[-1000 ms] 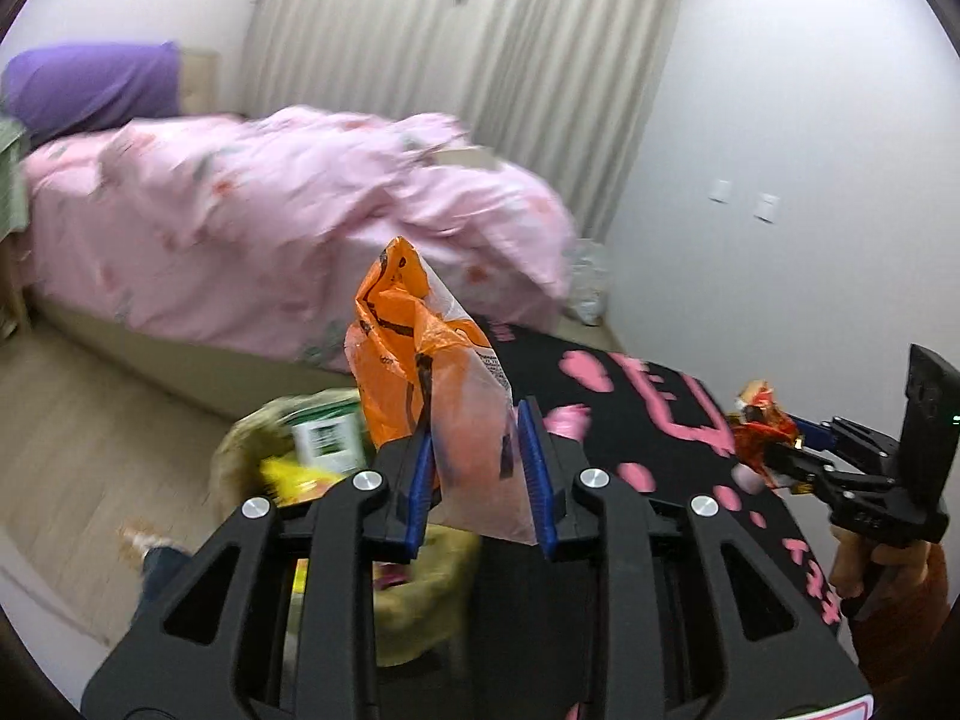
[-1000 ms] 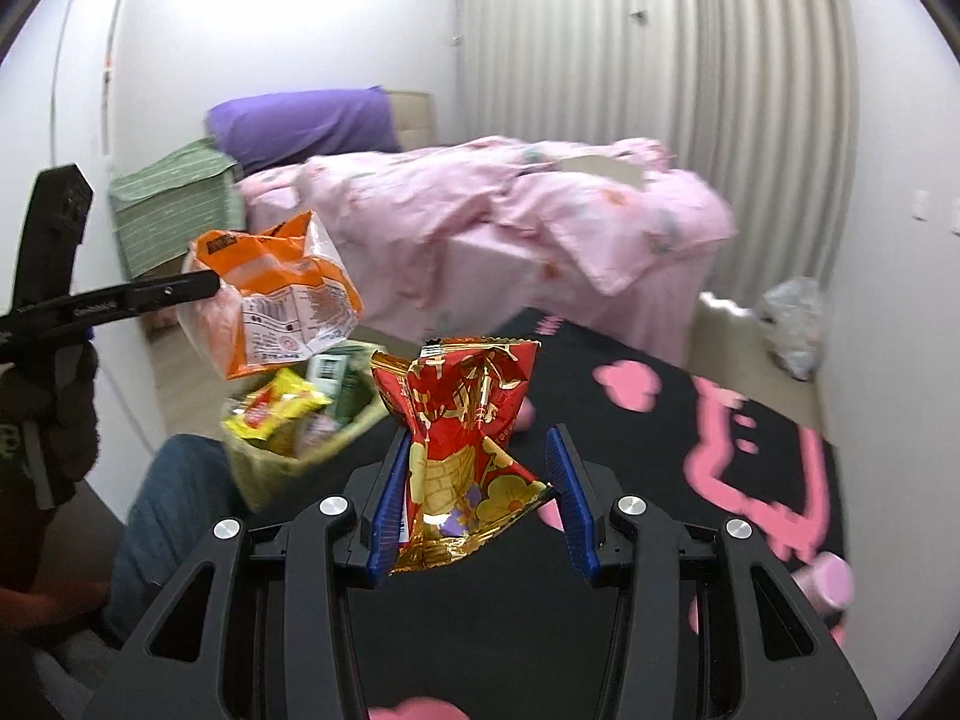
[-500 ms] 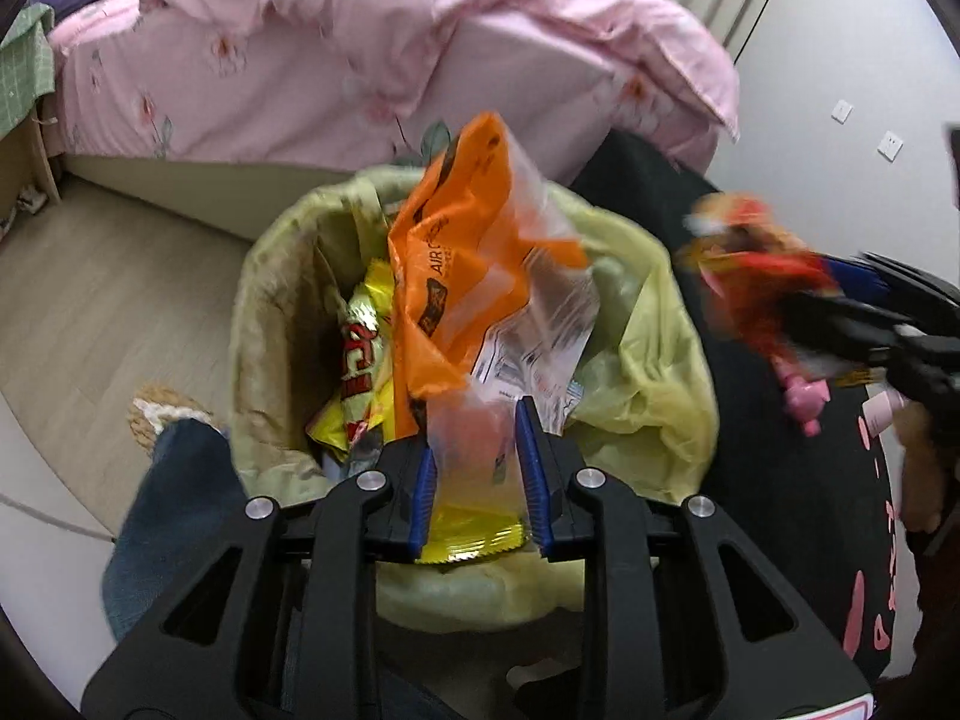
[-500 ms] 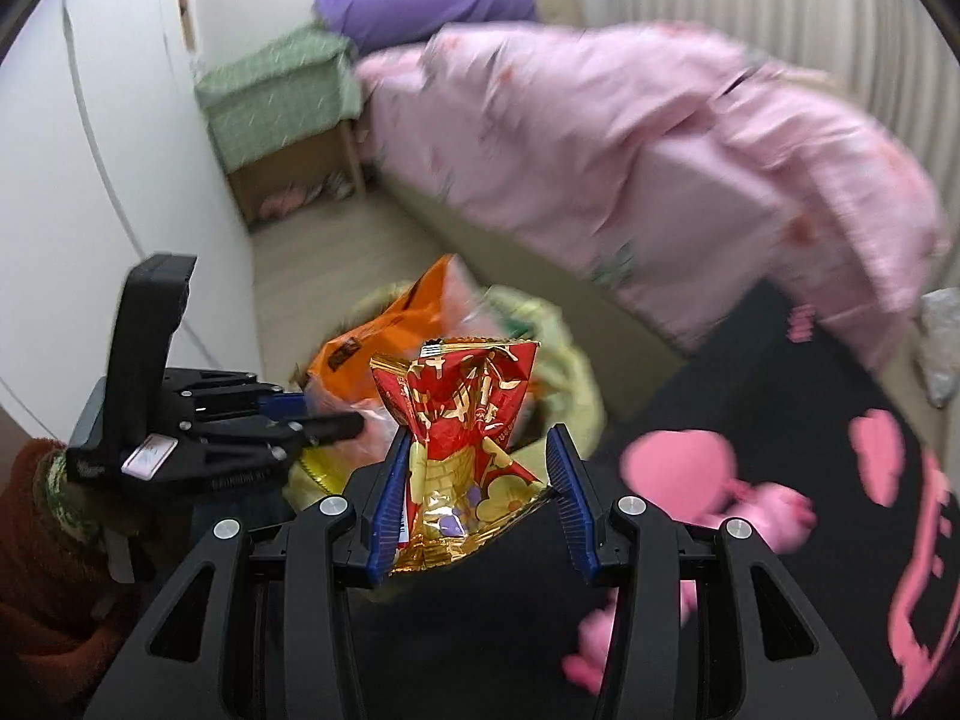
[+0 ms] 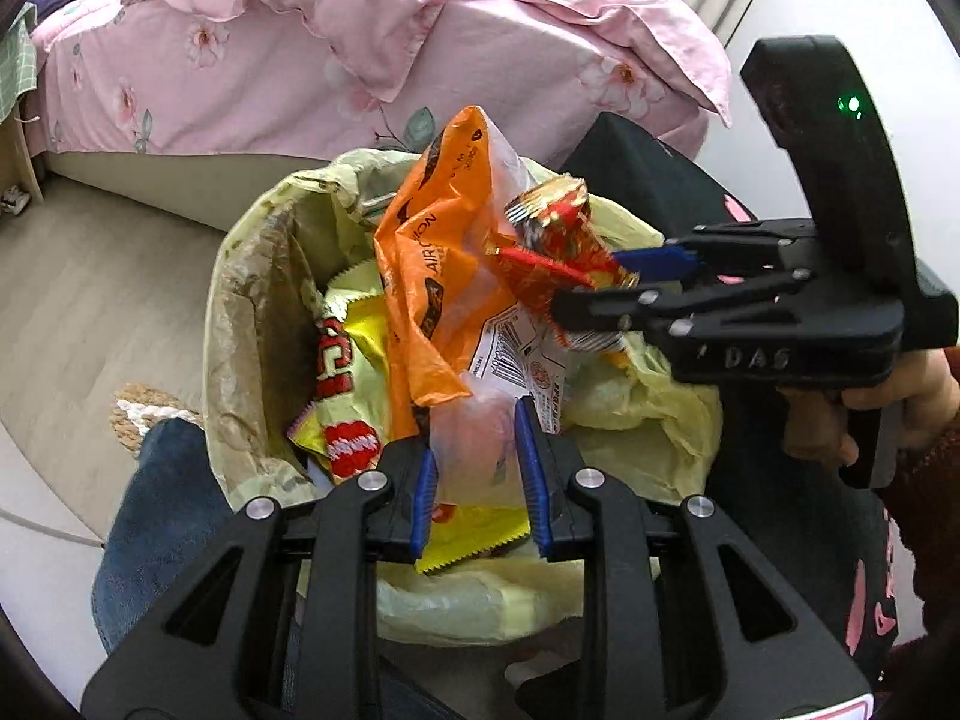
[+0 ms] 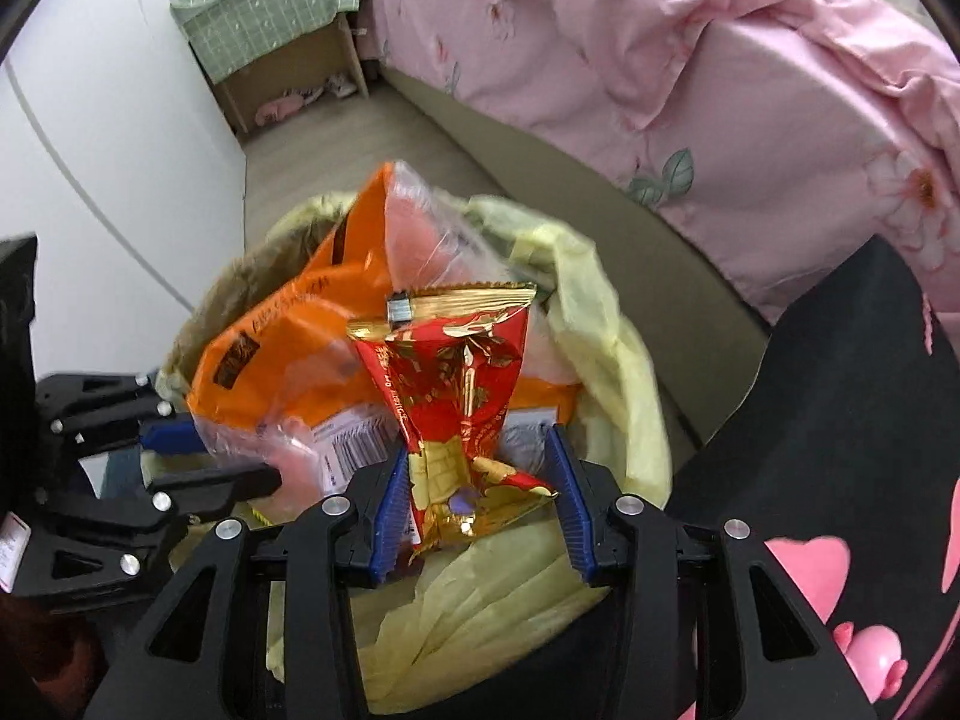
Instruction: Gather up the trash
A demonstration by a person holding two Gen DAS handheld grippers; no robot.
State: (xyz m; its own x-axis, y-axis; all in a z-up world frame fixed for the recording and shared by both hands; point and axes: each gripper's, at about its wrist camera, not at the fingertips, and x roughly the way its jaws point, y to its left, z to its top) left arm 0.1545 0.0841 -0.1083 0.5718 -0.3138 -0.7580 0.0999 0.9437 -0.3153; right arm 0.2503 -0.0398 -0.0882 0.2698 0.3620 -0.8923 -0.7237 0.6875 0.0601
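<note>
A bin lined with a pale yellow bag [image 5: 252, 276] [image 6: 606, 324] sits on the floor beside the bed, with yellow snack wrappers [image 5: 354, 372] inside. My left gripper [image 5: 480, 480] [image 6: 198, 456] is shut on an orange and clear plastic bag [image 5: 432, 276] [image 6: 300, 348], held over the bin's mouth. My right gripper [image 6: 477, 498] [image 5: 618, 282] is shut on a red and gold snack wrapper [image 6: 462, 384] [image 5: 552, 246], also over the bin, just right of the orange bag and touching it.
A bed with a pink floral duvet [image 5: 372, 36] [image 6: 690, 72] stands behind the bin. A black rug with pink shapes [image 6: 840, 420] lies to the right. A green-covered bedside stand [image 6: 264, 18] is at the far left. A jeans-clad leg [image 5: 162, 510] is next to the bin.
Both grippers have tilted down and come together over the bin. The right gripper with the red wrapper has moved in beside the orange bag.
</note>
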